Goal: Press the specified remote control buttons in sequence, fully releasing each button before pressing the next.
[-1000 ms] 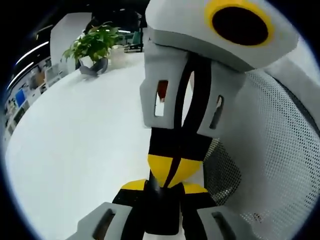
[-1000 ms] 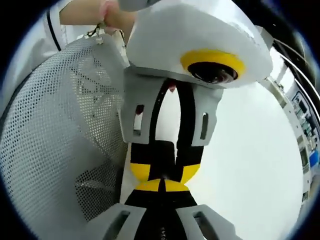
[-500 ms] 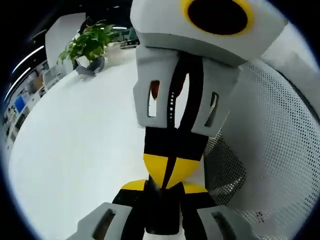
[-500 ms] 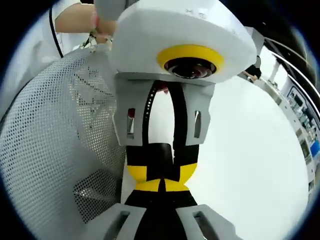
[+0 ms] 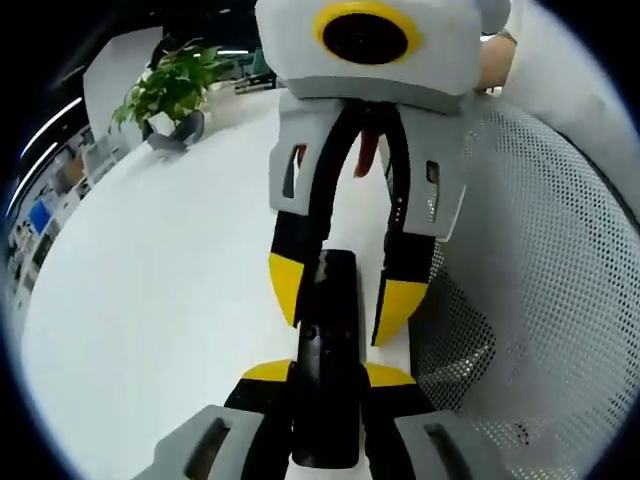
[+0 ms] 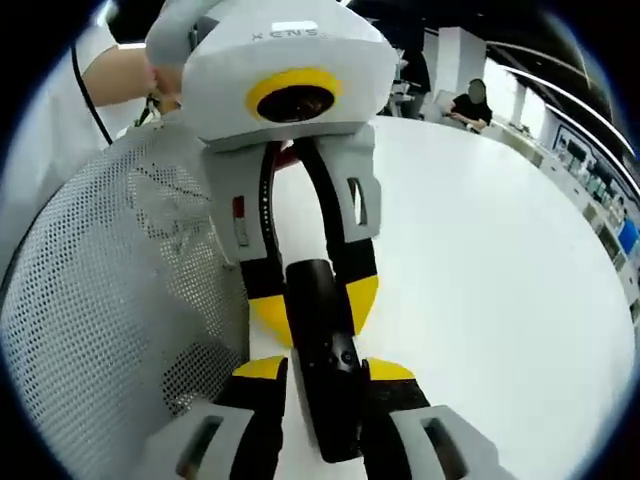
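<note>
While left gripper (image 5: 325,378) looks closed on remote (image 5: 332,325) lying on white table (image 5: 150,300) — likely steadying it | right gripper (image 5: 340,298) spread astride its far end, gripping nothing — poised to press

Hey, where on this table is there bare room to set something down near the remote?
Free: the bare white table, on the side away from the white mesh, reaching out to the potted plant. Crowded: the remote, with the left gripper and right gripper astride it and the mesh close alongside.
</note>
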Demonstrator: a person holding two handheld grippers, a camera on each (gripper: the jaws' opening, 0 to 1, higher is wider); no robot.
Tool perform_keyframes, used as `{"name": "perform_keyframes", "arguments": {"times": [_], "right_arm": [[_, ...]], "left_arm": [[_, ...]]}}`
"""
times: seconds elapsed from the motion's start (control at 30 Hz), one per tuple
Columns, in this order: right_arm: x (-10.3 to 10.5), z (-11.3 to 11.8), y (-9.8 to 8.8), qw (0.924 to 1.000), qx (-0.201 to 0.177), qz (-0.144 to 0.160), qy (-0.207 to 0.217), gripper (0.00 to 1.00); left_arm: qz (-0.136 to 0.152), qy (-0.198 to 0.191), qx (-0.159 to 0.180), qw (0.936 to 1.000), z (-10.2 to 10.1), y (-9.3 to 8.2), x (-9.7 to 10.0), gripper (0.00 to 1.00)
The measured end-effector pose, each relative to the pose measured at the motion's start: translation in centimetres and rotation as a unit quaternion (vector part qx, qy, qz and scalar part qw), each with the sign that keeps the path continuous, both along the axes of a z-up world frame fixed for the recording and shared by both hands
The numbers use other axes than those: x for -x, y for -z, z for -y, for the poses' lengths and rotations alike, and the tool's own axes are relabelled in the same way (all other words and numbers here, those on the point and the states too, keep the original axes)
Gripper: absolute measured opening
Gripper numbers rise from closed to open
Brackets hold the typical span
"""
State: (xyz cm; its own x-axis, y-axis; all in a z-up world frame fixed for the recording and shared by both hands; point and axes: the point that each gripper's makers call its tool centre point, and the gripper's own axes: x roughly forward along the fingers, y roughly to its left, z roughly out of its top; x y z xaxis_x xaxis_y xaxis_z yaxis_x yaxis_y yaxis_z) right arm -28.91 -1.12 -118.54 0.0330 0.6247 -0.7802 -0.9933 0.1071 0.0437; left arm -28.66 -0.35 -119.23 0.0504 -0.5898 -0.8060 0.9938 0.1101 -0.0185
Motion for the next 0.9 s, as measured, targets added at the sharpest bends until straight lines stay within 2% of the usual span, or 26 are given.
{"name": "perform_keyframes", "arguments": {"times": [0.13, 0.3, 0.33, 0.4, 0.47, 0.53, 0.6, 0.63, 0.7, 0.73, 0.77, 0.83, 0.9], "right_arm": [[-0.1, 0.3, 0.6, 0.9999, 0.013, 0.003, -0.001, 0.28], [-0.3, 0.1, 0.7, 0.9999, 0.015, 0.005, -0.005, 0.24], [-0.3, 0.1, 0.7, 0.9999, 0.016, 0.003, -0.005, 0.24], [-0.3, 0.1, 0.8, 0.9999, 0.014, 0.002, -0.003, 0.24], [-0.2, 0.1, 0.8, 0.9999, 0.012, 0.003, -0.002, 0.24], [-0.2, 0.1, 0.8, 0.9999, 0.013, 0.005, -0.002, 0.24], [-0.2, 0.1, 0.8, 0.9999, 0.015, 0.007, -0.004, 0.24], [-0.2, 0.1, 0.9, 0.9998, 0.016, 0.006, -0.004, 0.24], [-0.2, 0.1, 0.8, 0.9998, 0.017, 0.005, -0.005, 0.24], [-0.3, 0.1, 0.9, 0.9998, 0.018, 0.004, -0.006, 0.24], [-0.3, 0.1, 0.9, 0.9998, 0.018, 0.003, -0.007, 0.24], [-0.3, 0.1, 0.9, 0.9998, 0.018, 0.002, -0.008, 0.24], [-0.3, 0.1, 0.8, 0.9998, 0.019, -0.001, -0.010, 0.23]], "left_arm": [[-0.007, -0.017, 0.010, 0.9998, 0.1, -0.1, -0.1, 0.25], [-0.038, -0.086, 0.027, 0.9952, 0.3, -0.3, 0.0, 0.28], [-0.035, -0.093, 0.024, 0.9947, 0.1, -0.3, -0.2, 0.30], [-0.014, -0.112, 0.044, 0.9926, 0.1, -1.1, -0.8, 0.32], [-0.013, -0.150, 0.088, 0.9847, 0.3, -2.7, -1.5, 0.35], [-0.004, -0.188, 0.125, 0.9741, 0.0, -4.4, -2.5, 0.40], [0.004, -0.222, 0.166, 0.9609, -0.5, -6.0, -3.3, 0.46], [0.008, -0.244, 0.192, 0.9505, -0.7, -7.1, -3.8, 0.49], [0.018, -0.271, 0.220, 0.9369, -1.6, -8.3, -4.3, 0.55], [0.022, -0.275, 0.222, 0.9352, -1.8, -8.5, -4.4, 0.59], [0.050, -0.280, 0.217, 0.9337, -2.7, -8.8, -4.7, 0.61], [0.076, -0.294, 0.216, 0.9278, -4.0, -9.5, -4.8, 0.67], [0.081, -0.311, 0.224, 0.9202, -4.9, -10.0, -4.9, 0.73]]}}
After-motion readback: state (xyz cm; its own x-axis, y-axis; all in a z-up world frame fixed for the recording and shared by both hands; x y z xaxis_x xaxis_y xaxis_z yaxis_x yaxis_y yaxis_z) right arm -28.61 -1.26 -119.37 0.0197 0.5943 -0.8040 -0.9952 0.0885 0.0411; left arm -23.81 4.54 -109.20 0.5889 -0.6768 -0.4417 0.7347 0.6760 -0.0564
